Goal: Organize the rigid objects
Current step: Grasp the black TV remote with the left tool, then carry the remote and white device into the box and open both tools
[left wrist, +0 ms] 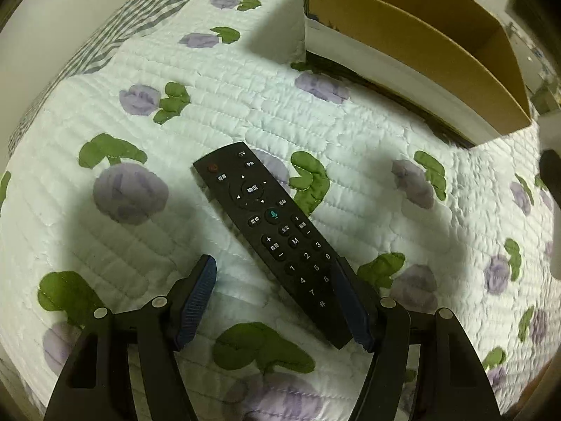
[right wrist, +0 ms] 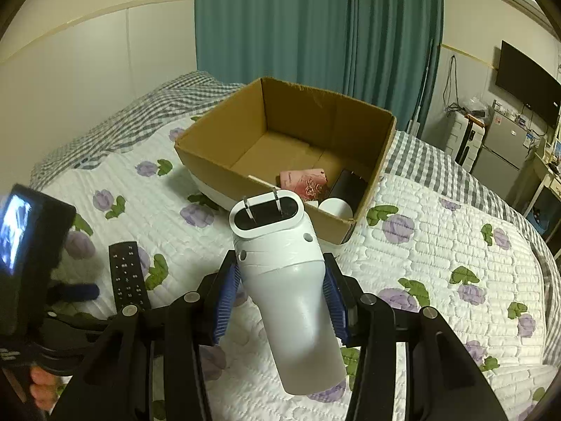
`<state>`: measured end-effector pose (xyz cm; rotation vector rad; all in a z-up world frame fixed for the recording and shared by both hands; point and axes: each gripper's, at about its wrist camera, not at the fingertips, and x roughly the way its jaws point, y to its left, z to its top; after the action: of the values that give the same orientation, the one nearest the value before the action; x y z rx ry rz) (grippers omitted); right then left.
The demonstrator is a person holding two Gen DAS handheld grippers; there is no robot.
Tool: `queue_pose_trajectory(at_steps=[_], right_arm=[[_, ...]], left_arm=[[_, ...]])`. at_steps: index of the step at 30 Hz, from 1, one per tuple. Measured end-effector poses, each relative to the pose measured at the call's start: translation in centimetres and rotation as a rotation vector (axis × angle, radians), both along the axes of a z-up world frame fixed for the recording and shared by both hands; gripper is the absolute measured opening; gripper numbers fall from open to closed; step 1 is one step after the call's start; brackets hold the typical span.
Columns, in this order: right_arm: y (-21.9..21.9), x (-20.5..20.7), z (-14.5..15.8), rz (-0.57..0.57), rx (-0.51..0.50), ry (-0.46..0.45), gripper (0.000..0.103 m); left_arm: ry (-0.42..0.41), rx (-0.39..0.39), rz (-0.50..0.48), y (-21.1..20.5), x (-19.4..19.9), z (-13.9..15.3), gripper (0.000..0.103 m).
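Observation:
A black remote control (left wrist: 270, 231) lies on the flowered quilt. My left gripper (left wrist: 273, 273) is open, low over the remote's near end, with its right finger (left wrist: 350, 305) at the remote's edge. My right gripper (right wrist: 282, 287) is shut on a white plug-in device (right wrist: 287, 280) with two metal prongs, held above the quilt just before the cardboard box (right wrist: 224, 147). The remote (right wrist: 127, 275) and the left gripper's body (right wrist: 28, 245) also show in the right wrist view.
The box (left wrist: 413, 45) holds a pink item (right wrist: 303, 180), a black block (right wrist: 347, 184) and a white round thing (right wrist: 335, 207). A wall and teal curtain (right wrist: 315, 21) stand behind the bed. A fridge and TV are at far right.

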<state>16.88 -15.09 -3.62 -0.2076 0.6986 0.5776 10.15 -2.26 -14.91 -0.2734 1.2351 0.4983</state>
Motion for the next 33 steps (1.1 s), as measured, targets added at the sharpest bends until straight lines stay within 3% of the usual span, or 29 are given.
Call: queue_pose_trajectory(at_steps=[3,6,9,11,13,17,21,29,33], right_arm=[[-0.6,0.2,0.0,-0.009,0.015,0.003,0.046],[-1.5,0.5,0.0,-0.029,0.035,0.012,0.046],[-2.1,0.6,0.2,-0.041,0.051,0.012,0.046],[-2.2,0.7,0.2,-0.044,0.053,0.01,0.046],[-2.3,0.7,0.1,-0.043,0.049,0.011,0.046],[-2.0,0.7,-0.1,-0.04,0.041,0.012,0.046],[-1.8,0.7,0.0,-0.037,0.035,0.007,0.046],[-1.2,0.8,0.0,-0.028,0.016,0.0,0.046],[-0.8,0.9,0.7,-0.02,0.016,-0.008,0.046]], left_arm=[[0.007,-0.024,0.047,0.1,1.3,-1.4,0.073],[0.052,0.007,0.023,-0.5,3.2,-3.0,0.073],[0.027,0.006,0.009,-1.1,3.7,-3.0,0.071],[-0.002,-0.02,-0.026,-1.7,3.9,-2.4,0.07],[-0.032,-0.056,-0.081,-2.1,4.0,-1.8,0.05],[-0.071,-0.099,-0.152,-2.3,3.9,-1.0,0.038],[-0.115,-0.077,-0.225,-3.1,3.7,0.2,0.022],[-0.24,0.001,-0.303,-3.8,2.3,4.1,0.019],[-0.306,0.033,-0.332,-2.0,2.8,6.5,0.02]])
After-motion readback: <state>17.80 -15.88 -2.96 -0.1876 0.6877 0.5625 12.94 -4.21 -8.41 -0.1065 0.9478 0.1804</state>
